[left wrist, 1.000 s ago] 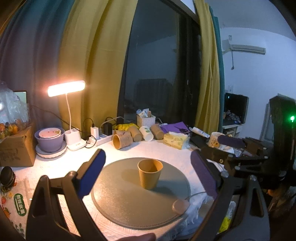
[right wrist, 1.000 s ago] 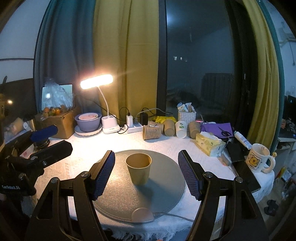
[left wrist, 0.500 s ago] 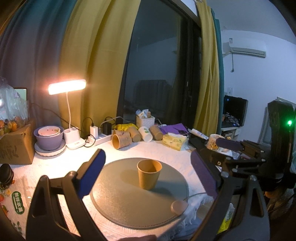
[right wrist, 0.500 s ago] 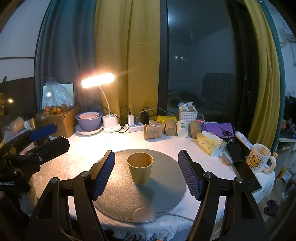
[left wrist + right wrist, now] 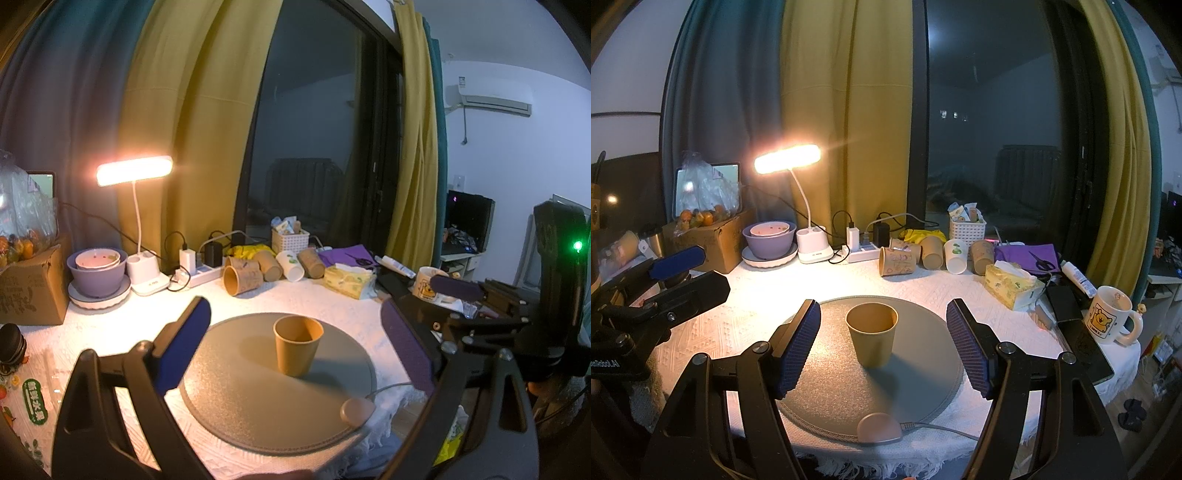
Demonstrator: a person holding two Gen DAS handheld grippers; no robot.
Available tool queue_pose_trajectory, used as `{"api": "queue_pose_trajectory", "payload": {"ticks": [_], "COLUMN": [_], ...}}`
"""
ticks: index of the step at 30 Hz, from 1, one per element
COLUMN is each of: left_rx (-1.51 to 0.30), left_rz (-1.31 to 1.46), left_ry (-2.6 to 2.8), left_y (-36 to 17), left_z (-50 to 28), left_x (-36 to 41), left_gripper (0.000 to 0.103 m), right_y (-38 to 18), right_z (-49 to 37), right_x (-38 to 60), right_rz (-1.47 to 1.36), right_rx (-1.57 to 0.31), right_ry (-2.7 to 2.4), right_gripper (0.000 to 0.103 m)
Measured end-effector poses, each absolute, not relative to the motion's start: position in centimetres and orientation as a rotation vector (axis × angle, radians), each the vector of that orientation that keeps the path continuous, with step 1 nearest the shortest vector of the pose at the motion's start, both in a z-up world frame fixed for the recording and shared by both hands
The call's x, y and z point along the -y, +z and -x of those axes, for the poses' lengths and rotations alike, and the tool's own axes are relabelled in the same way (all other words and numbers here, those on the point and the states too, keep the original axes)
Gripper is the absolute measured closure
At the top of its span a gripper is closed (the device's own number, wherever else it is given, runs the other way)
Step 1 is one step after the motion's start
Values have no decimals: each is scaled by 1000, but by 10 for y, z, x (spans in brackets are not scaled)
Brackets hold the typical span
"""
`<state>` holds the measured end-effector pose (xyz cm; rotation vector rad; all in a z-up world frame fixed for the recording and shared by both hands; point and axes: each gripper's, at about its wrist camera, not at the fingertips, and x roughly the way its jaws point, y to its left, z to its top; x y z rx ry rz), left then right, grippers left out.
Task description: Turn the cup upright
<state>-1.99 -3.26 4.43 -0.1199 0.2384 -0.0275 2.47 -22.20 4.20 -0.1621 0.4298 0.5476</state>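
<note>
A tan paper cup (image 5: 297, 345) (image 5: 872, 338) stands upright, mouth up, on the round grey mat (image 5: 236, 398) (image 5: 827, 398) in the middle of the table. My left gripper (image 5: 295, 349) is open and empty, its blue pads wide apart on either side of the cup and nearer the camera. My right gripper (image 5: 882, 349) is open and empty too, held back from the cup. Each gripper shows at the side of the other's view: the right one (image 5: 458, 291), the left one (image 5: 677, 260).
A lit desk lamp (image 5: 809, 240), purple bowls (image 5: 770, 240), a power strip, several paper cups lying on their sides (image 5: 897, 260), a tissue pack (image 5: 1012, 286), a mug (image 5: 1108, 319), a cardboard box (image 5: 713, 243) line the table's back and right. A pink puck with a cable (image 5: 879, 428) lies at the mat's front edge.
Both grippers have pulled back and risen slightly, so the cup sits a little lower and farther in each view. The cup has not moved.
</note>
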Motion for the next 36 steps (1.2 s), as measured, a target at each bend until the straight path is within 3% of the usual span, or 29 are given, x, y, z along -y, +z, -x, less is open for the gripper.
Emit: {"api": "queue_pose_trajectory", "payload": {"ticks": [36], "left_rx": [-242], "left_rz": [124], "left_ry": [-26], "left_y": [45], "left_z": [20], "left_x": [32], "left_gripper": [9], "right_y": [39], "right_z": [-23], "right_x": [218], "right_rz": [166], "right_rx": [-434], "right_ry": [548], "right_gripper": [29]}}
